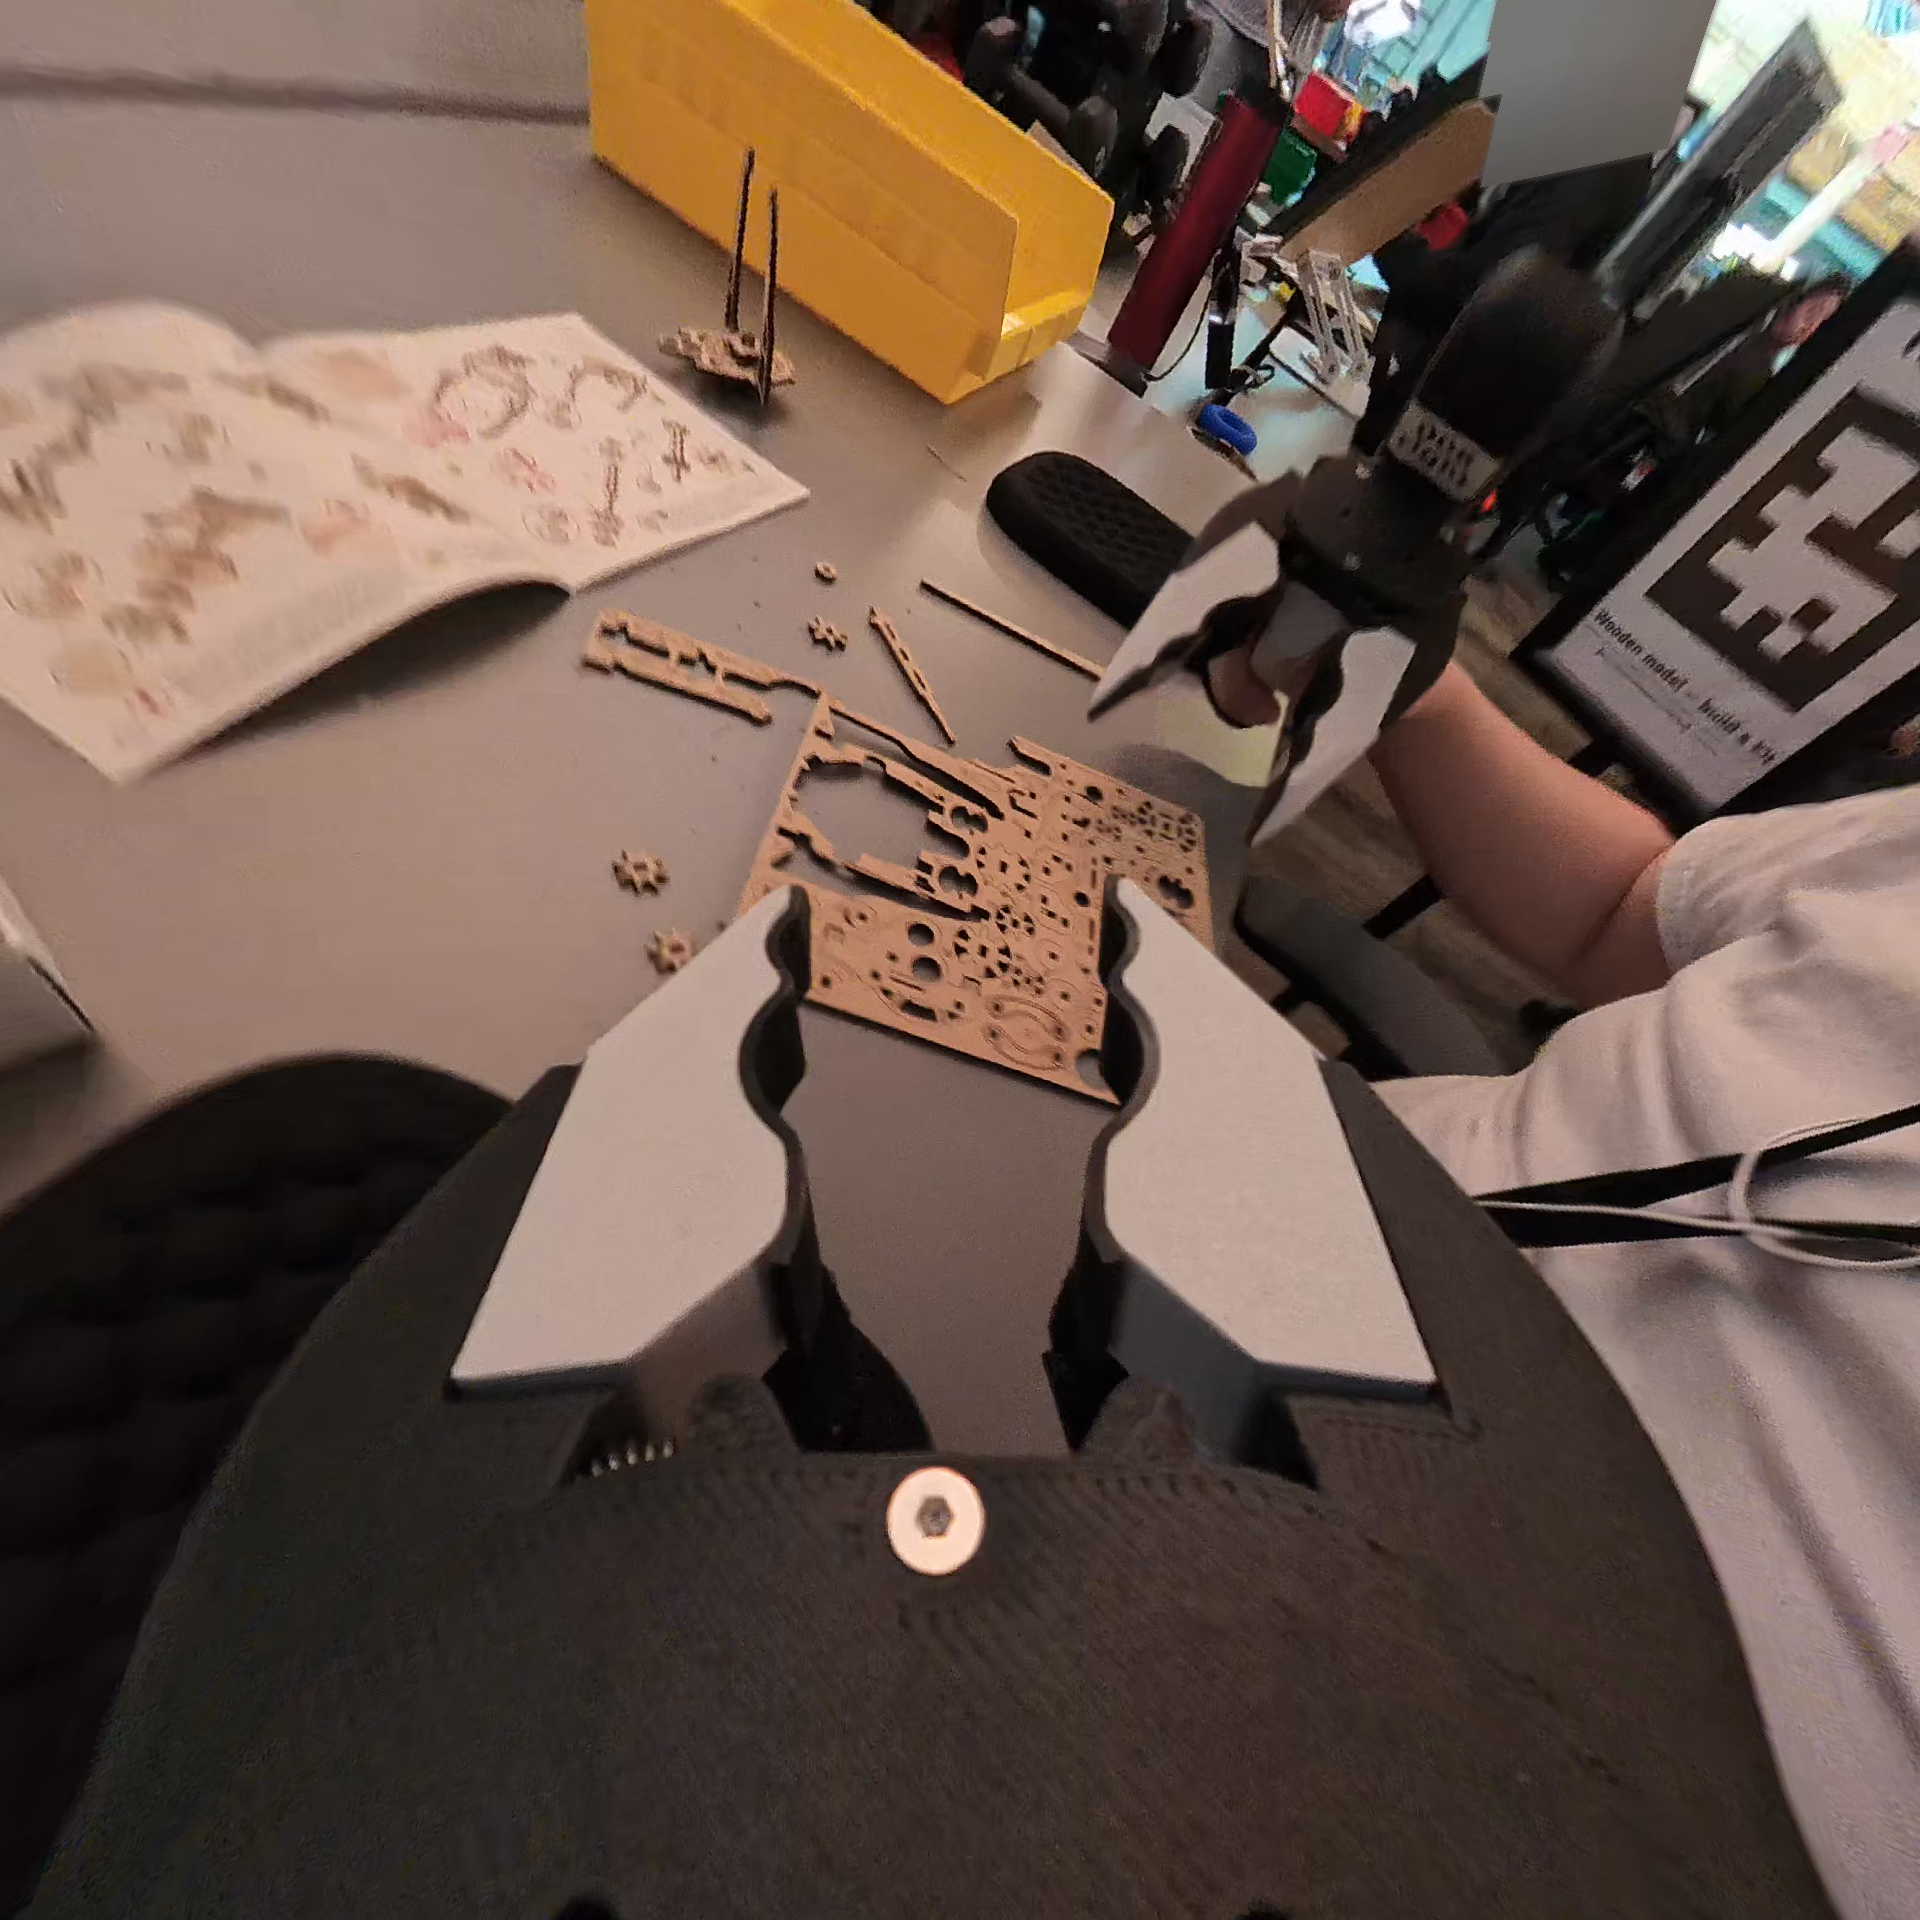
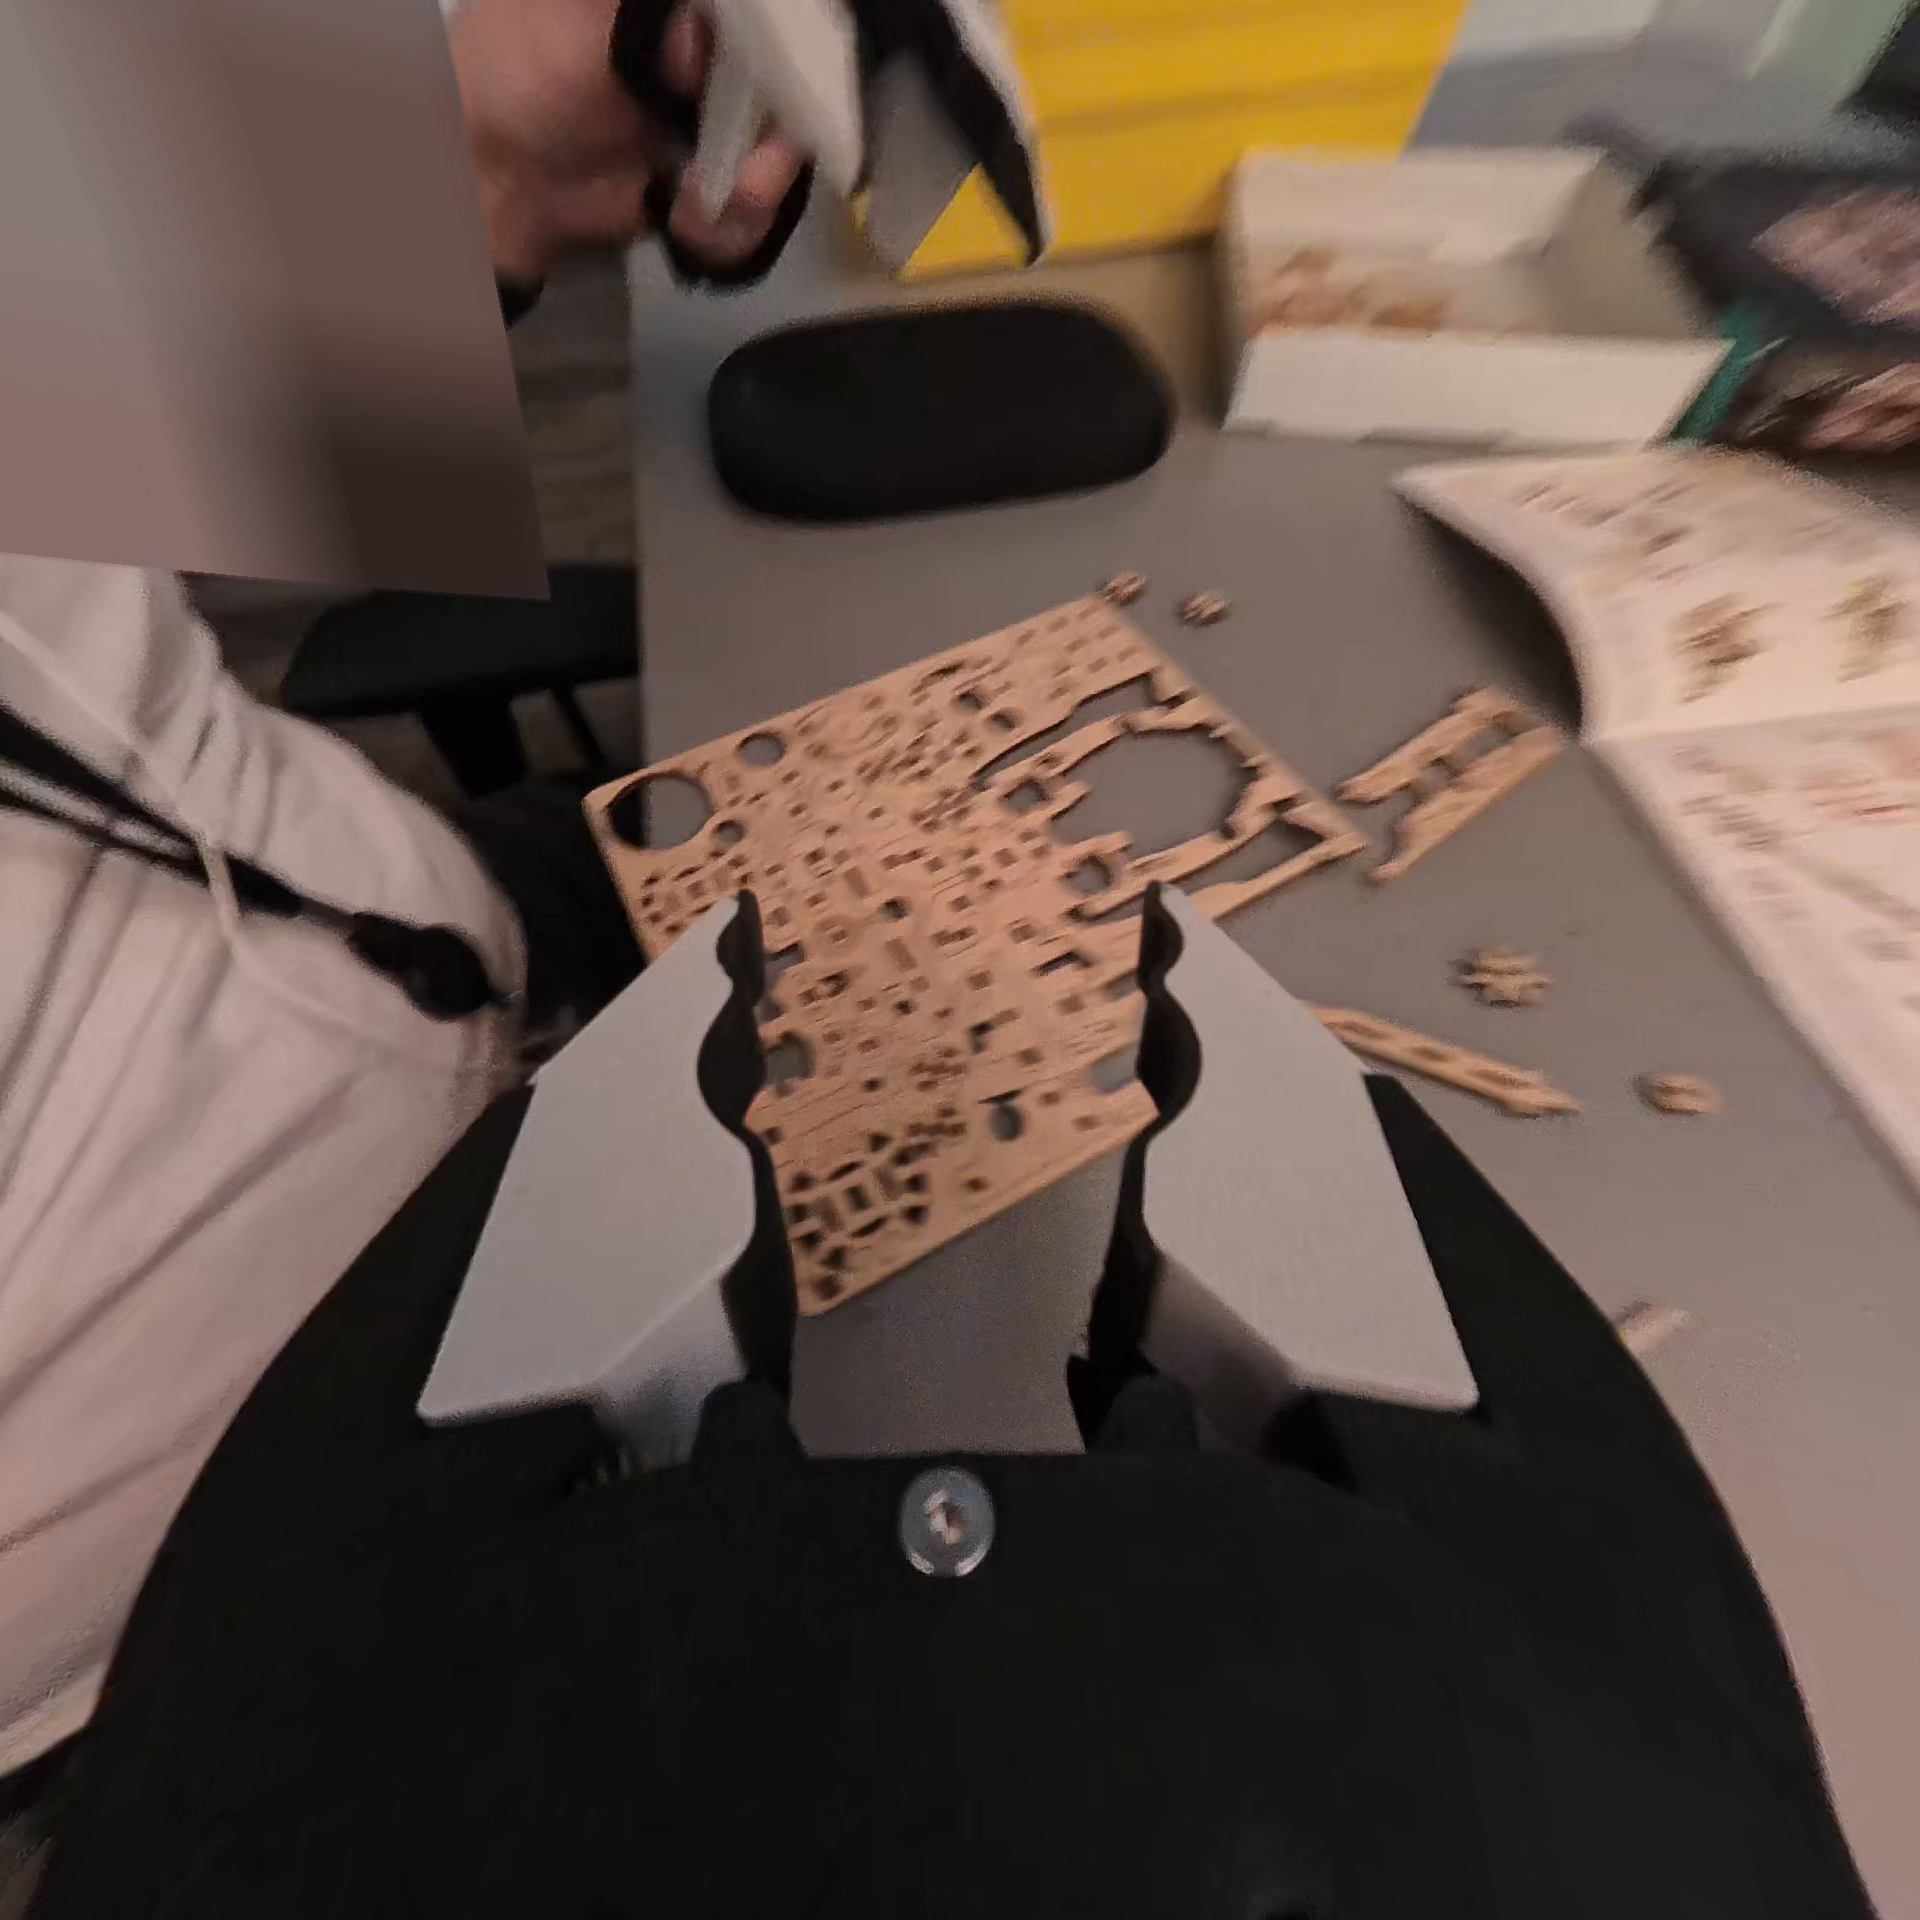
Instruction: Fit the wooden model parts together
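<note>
A thin wooden cut-out sheet (image 1: 997, 914) with many punched holes lies flat on the grey table; it also shows in the right wrist view (image 2: 935, 956). Loose wooden pieces lie around it: small gears (image 1: 638, 871), a long strip (image 1: 912, 673) and a frame piece (image 1: 686, 665). A partly built wooden model (image 1: 743, 348) with two upright sticks stands farther back. My left gripper (image 1: 961, 899) is open and empty, above the sheet's near edge. My right gripper (image 2: 948, 906) is open and empty above the sheet; it also shows in the left wrist view (image 1: 1184, 769), raised at the right.
An open instruction booklet (image 1: 312, 499) lies at the left. A yellow bin (image 1: 862, 197) stands at the back. A black padded chair armrest (image 1: 1091, 530) sits by the table edge. A person in a white shirt (image 1: 1714, 1039) sits at the right. A white box (image 2: 1455, 301) lies beyond the sheet. My right fingertips sit around 15 centimetres from my left ones. To the partly built wooden model (image 1: 743, 348): right tips about 25 centimetres, left tips about 40 centimetres.
</note>
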Tool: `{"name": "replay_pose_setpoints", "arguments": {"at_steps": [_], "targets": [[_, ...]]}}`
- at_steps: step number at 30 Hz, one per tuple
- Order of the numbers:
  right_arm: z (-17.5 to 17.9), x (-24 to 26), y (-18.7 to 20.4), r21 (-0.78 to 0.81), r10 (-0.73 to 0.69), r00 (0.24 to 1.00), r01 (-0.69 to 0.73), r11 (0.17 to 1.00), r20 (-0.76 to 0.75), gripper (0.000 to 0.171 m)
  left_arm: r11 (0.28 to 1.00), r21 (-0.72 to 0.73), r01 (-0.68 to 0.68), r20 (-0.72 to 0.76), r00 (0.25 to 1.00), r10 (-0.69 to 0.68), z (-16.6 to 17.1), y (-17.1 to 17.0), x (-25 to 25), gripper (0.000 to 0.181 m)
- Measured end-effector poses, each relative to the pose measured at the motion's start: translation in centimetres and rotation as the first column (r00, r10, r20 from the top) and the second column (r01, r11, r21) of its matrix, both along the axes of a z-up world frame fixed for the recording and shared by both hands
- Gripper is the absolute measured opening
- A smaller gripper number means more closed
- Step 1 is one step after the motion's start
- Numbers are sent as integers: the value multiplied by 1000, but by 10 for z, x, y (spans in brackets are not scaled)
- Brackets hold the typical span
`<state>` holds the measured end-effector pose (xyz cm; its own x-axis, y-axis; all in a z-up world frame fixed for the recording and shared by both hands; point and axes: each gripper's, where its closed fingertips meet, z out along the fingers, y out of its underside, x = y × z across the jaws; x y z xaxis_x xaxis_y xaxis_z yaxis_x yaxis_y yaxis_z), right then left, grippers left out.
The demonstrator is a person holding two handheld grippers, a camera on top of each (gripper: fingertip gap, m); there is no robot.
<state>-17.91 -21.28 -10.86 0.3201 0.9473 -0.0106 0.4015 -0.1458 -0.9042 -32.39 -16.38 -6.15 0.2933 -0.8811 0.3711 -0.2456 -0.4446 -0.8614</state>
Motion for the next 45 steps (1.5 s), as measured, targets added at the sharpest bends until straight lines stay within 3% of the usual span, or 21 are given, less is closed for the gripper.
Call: {"name": "replay_pose_setpoints", "arguments": {"at_steps": [3, 7, 9, 13, 18, 19, 21, 24, 28, 32, 37, 43, 45], "targets": [[41, 27, 42, 157, -132, 981, 154, 976, -140, 75, 968, 251, 27, -15, 1000, -24, 14, 15, 13, 56], [89, 65, 90, 229, -238, 915, 320, 919, -325, 106, 871, 492, -16, 17, 1000, 9, 32, 46, 37, 67], [99, 79, 112, 248, -269, 898, 365, 897, -347, 107, 842, 539, -21, 8, 1000, 19, 35, 61, 50, 69], [114, 89, 146, 257, -271, 882, 385, 886, -386, 119, 870, 492, 41, -38, 999, -25, 34, 87, 76, 85], [155, 103, 182, 379, -269, 825, 485, 788, -496, 87, 877, 475, 72, 31, 995, -98, 51, 113, 97, 86], [162, 110, 189, 385, -275, 800, 519, 763, -534, 76, 879, 472, 65, 44, 994, -97, 54, 119, 98, 87], [176, 125, 190, 403, -238, 735, 578, 710, -635, 38, 876, 480, 55, 68, 993, -100, 57, 129, 99, 89], [172, 138, 192, 368, -247, 684, 620, 693, -687, 30, 863, 505, 17, 121, 988, -90, 57, 139, 90, 87], [154, 128, 191, 305, -270, 727, 553, 775, -631, 16, 892, 453, -9, 166, 983, -74, 34, 144, 81, 79], [135, 122, 198, 318, -324, 786, 535, 783, -527, 12, 895, 444, 27, 126, 988, -93, 20, 141, 88, 76], [120, 118, 206, 321, -353, 819, 519, 793, -453, 12, 843, 534, 56, 34, 996, -88, 11, 135, 93, 64], [104, 108, 208, 327, -363, 861, 479, 815, -357, 10, 847, 519, 112, -49, 994, -102, 1, 126, 95, 32], [101, 104, 208, 358, -365, 877, 465, 809, -313, 10, 864, 488, 126, -48, 992, -118, 1, 122, 95, 7]]}}
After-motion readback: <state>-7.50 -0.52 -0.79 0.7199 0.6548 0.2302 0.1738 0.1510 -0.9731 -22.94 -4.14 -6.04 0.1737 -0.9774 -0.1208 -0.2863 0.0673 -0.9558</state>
